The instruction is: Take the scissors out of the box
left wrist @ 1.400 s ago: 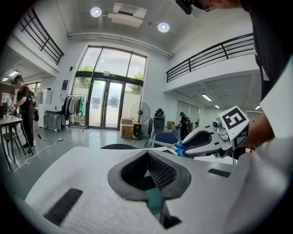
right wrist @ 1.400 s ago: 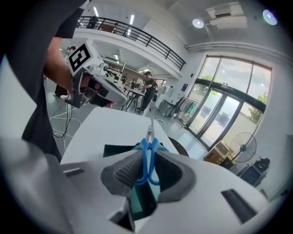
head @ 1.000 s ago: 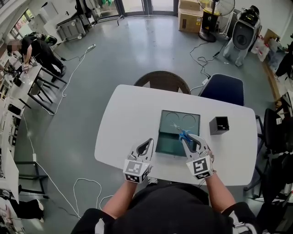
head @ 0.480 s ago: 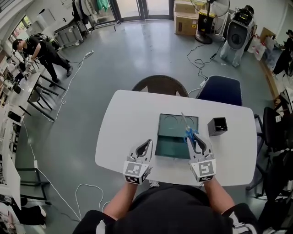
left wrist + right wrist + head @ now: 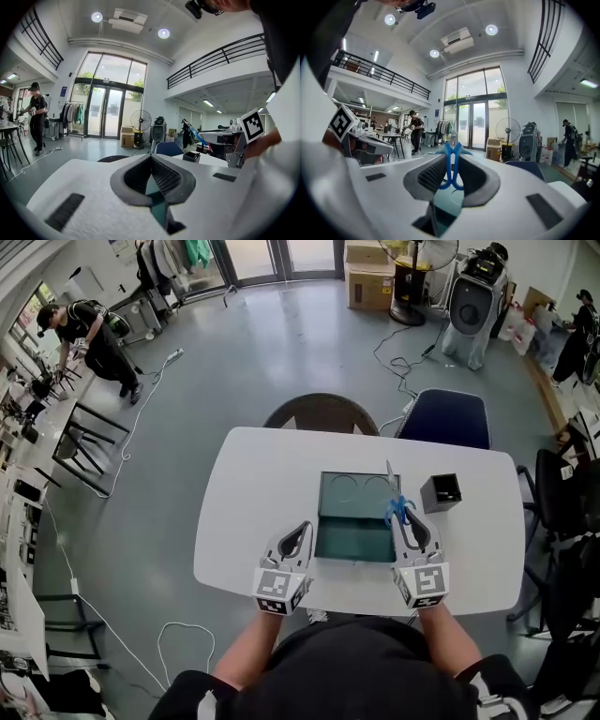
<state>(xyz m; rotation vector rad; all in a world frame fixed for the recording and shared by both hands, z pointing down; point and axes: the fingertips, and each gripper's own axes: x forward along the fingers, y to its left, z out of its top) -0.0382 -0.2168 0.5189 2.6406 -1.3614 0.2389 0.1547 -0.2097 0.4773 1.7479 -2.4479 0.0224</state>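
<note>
I'm lifting the scissors (image 5: 394, 495) clear of the box (image 5: 354, 526) now, right gripper (image 5: 402, 515) clamping the blue handles, blades swinging upright. Left gripper (image 5: 301, 530) is idling closed, empty.

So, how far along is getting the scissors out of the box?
Done: right gripper grips the scissors by the blue handles. In hand: they look raised over the box's right edge. Left: set them on the table.
</note>
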